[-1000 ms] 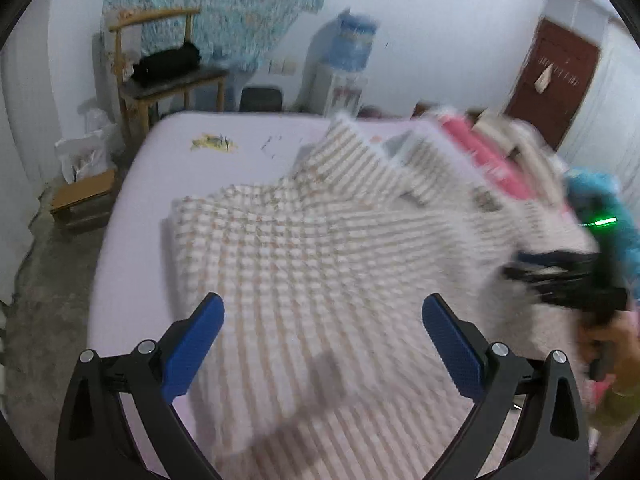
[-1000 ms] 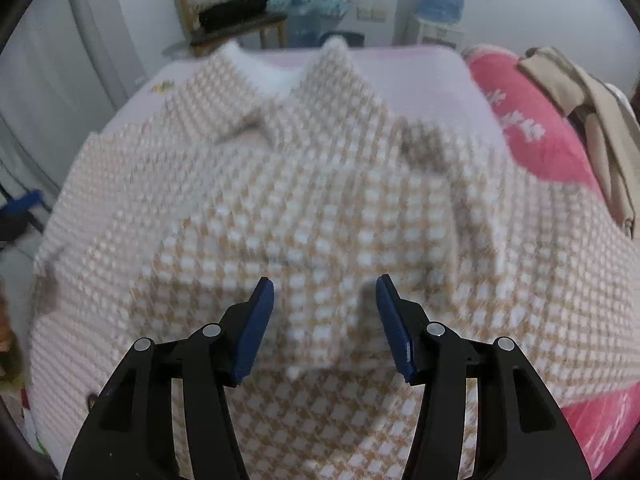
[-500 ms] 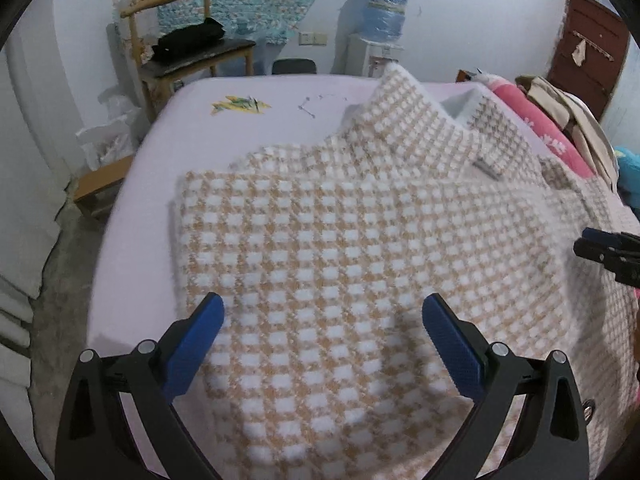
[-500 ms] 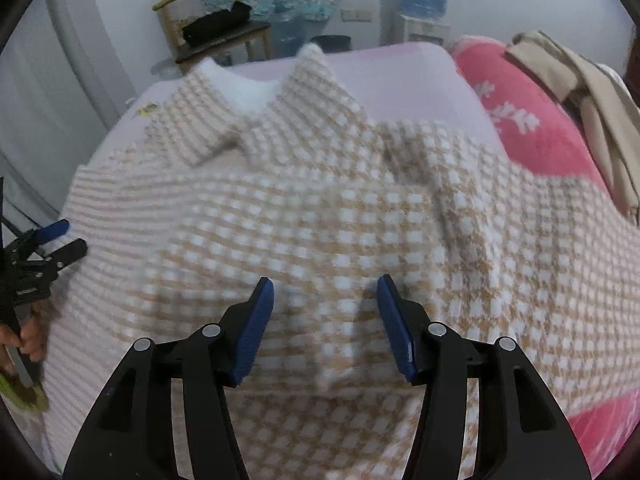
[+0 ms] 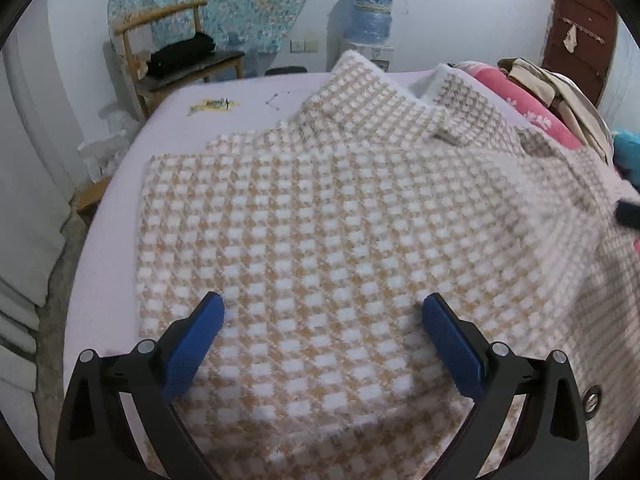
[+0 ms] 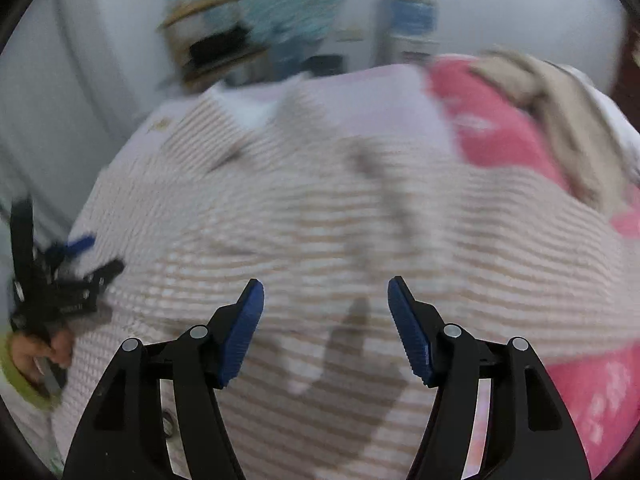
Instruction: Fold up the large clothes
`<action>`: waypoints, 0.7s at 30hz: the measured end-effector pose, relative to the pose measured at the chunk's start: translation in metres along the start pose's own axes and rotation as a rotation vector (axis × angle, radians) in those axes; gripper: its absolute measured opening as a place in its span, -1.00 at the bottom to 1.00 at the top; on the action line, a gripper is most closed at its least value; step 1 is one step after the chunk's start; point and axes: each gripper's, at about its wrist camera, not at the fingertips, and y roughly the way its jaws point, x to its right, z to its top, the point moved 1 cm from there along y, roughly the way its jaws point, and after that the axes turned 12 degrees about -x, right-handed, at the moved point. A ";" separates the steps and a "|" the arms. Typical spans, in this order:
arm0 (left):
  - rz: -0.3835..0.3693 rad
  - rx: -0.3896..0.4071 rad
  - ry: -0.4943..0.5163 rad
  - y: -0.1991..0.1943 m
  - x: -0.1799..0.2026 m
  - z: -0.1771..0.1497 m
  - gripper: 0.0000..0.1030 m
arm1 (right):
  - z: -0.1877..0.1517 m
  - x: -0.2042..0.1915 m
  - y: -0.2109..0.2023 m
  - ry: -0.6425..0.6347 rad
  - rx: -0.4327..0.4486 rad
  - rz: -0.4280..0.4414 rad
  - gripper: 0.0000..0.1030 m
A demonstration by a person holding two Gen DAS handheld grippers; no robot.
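A large tan-and-white checked fleece garment [image 5: 328, 216] lies spread on the lilac bed [image 5: 120, 184], collar toward the far end. My left gripper [image 5: 322, 320] is open and empty, hovering over the garment's near left part. My right gripper [image 6: 325, 300] is open and empty above the garment [image 6: 320, 216], which is motion-blurred in the right wrist view. The left gripper [image 6: 60, 276] also shows at the left edge of that view, and a dark tip of the right gripper [image 5: 628, 214] at the right edge of the left wrist view.
A pink quilt [image 5: 532, 112] with beige clothes [image 5: 568, 96] lies along the bed's right side. A wooden chair [image 5: 176, 60] with a black bag, a water dispenser [image 5: 370, 20] and a brown door [image 5: 580, 28] stand beyond the bed. Small items [image 5: 214, 105] lie on the far sheet.
The right gripper has opened wider and is moving, blurring its view. The left gripper has shifted closer over the garment and stays open. The right gripper has slid toward the left view's right edge.
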 end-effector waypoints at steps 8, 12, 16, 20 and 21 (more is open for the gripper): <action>0.009 -0.007 -0.006 0.003 0.001 0.001 0.90 | -0.043 0.215 -0.073 0.603 0.124 0.024 0.20; 0.009 -0.007 -0.006 0.002 0.001 0.000 0.90 | -0.073 0.288 -0.087 0.836 0.170 0.035 0.20; 0.008 -0.006 -0.007 0.001 0.001 -0.002 0.90 | -0.095 0.341 -0.079 1.007 0.189 0.100 0.20; 0.007 -0.006 -0.006 0.002 0.002 0.000 0.90 | -0.093 0.368 -0.062 1.067 0.185 0.128 0.11; 0.007 -0.006 -0.006 0.002 0.001 0.000 0.90 | -0.094 0.374 -0.060 1.078 0.186 0.135 0.04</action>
